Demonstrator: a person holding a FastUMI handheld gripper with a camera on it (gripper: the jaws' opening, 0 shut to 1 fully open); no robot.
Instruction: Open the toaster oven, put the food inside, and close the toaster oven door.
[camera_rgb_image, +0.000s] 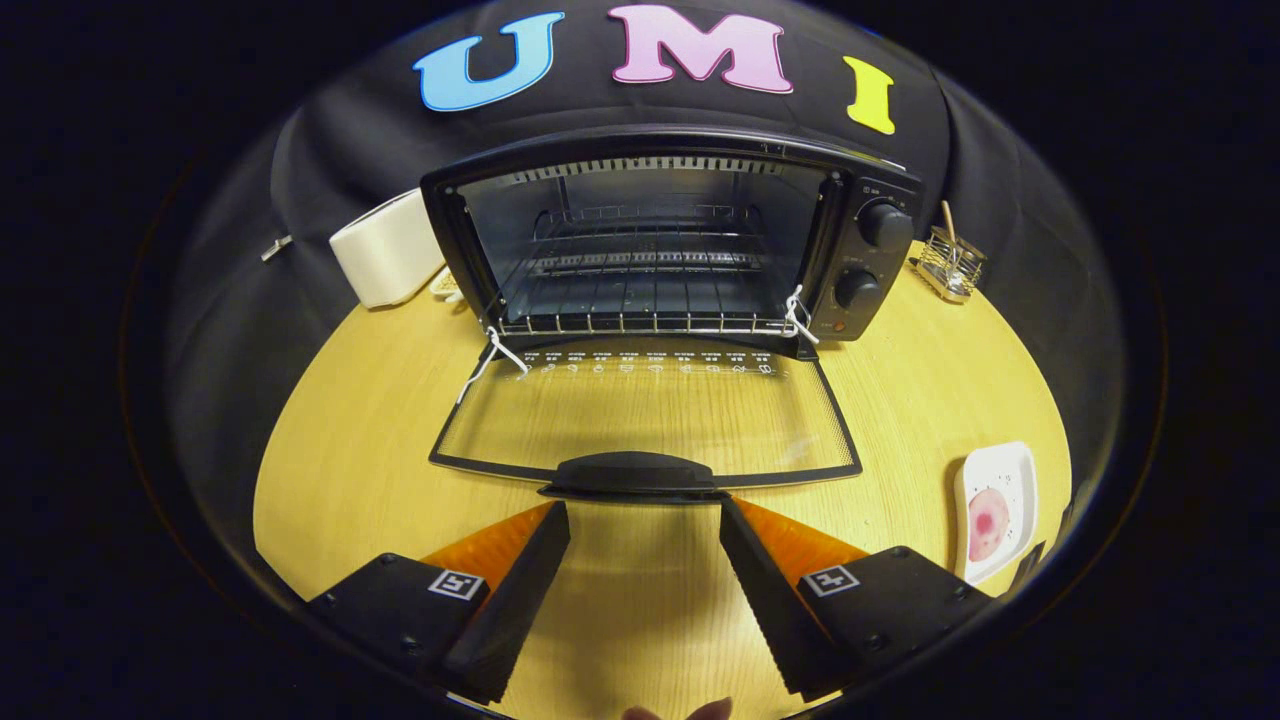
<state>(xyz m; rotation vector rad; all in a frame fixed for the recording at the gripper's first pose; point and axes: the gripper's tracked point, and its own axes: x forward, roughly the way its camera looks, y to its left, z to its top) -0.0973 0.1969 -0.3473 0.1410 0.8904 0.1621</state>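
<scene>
The black toaster oven (660, 240) stands at the back of the wooden table with its glass door (645, 420) folded down flat toward me. Its wire rack (640, 265) inside is bare. The door's black handle (635, 475) lies just ahead of my gripper (645, 515), whose two fingers stand open and apart with nothing between them. The food, a pink round piece (988, 523), rests on a white square plate (1000, 470) to the right of the fingers, near the table's edge.
A white box-shaped appliance (385, 248) sits left of the oven. A small wire holder (950, 262) with a stick stands at its right. Two knobs (885, 225) are on the oven's right panel. Bare wooden tabletop (360, 440) lies left of the door.
</scene>
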